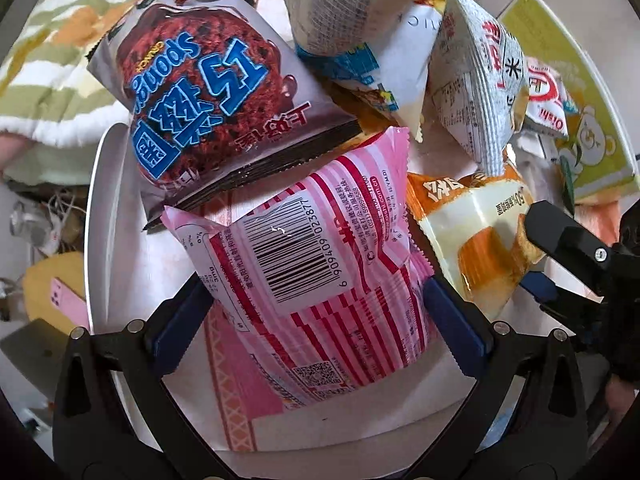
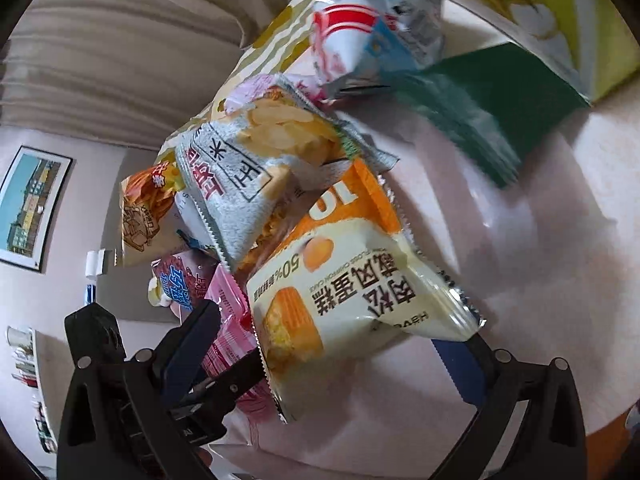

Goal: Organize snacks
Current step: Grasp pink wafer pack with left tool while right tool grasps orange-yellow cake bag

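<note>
Pale pink walls, a framed picture point(image 2: 30, 204) and a green-striped quilt point(image 1: 52, 60) surround the white bench point(image 2: 540, 280). Ahead of both sets of fingers, snacks lie heaped. The left gripper point(image 1: 320, 304) pinches a pink packet point(image 1: 316, 264) under a brown Sponge bag point(image 1: 208, 104). The right gripper point(image 2: 336, 356) seems clamped on an orange cake packet point(image 2: 360, 300), its far finger half-hidden.

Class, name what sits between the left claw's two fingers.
The pink striped snack packet, barcode side up, fills the gap between the left claw fingers; left wrist view.
</note>
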Motion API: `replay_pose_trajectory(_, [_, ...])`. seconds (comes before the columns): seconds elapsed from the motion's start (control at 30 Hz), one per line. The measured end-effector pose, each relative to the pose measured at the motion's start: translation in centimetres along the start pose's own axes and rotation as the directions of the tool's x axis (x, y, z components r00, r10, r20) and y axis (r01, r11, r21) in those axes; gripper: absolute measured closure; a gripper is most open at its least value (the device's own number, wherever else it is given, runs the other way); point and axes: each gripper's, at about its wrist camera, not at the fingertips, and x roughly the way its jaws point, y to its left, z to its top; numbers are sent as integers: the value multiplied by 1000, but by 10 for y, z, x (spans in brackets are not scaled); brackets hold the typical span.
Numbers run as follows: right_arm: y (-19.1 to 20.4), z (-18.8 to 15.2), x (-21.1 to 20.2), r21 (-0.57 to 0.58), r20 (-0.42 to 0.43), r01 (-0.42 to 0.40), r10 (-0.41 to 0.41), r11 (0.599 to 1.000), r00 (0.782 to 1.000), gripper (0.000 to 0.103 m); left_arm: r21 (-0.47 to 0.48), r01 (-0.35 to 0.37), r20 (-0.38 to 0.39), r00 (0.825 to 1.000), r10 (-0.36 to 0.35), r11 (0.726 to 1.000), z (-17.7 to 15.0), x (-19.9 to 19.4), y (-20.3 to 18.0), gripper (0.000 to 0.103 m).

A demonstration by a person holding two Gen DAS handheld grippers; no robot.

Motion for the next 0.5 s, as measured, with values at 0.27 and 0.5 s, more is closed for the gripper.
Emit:
replay_pose_trajectory(0.27, [5, -1, 0, -9, 21, 16, -16, 1000, 1000, 2, 5, 28, 31, 999, -28, 1000, 0, -13, 2, 15])
replay_pose_trajectory(0.5, [11, -3, 1, -39, 43, 57, -55, 998, 998, 35, -5, 37, 54, 998, -37, 999, 4, -22, 5, 22])
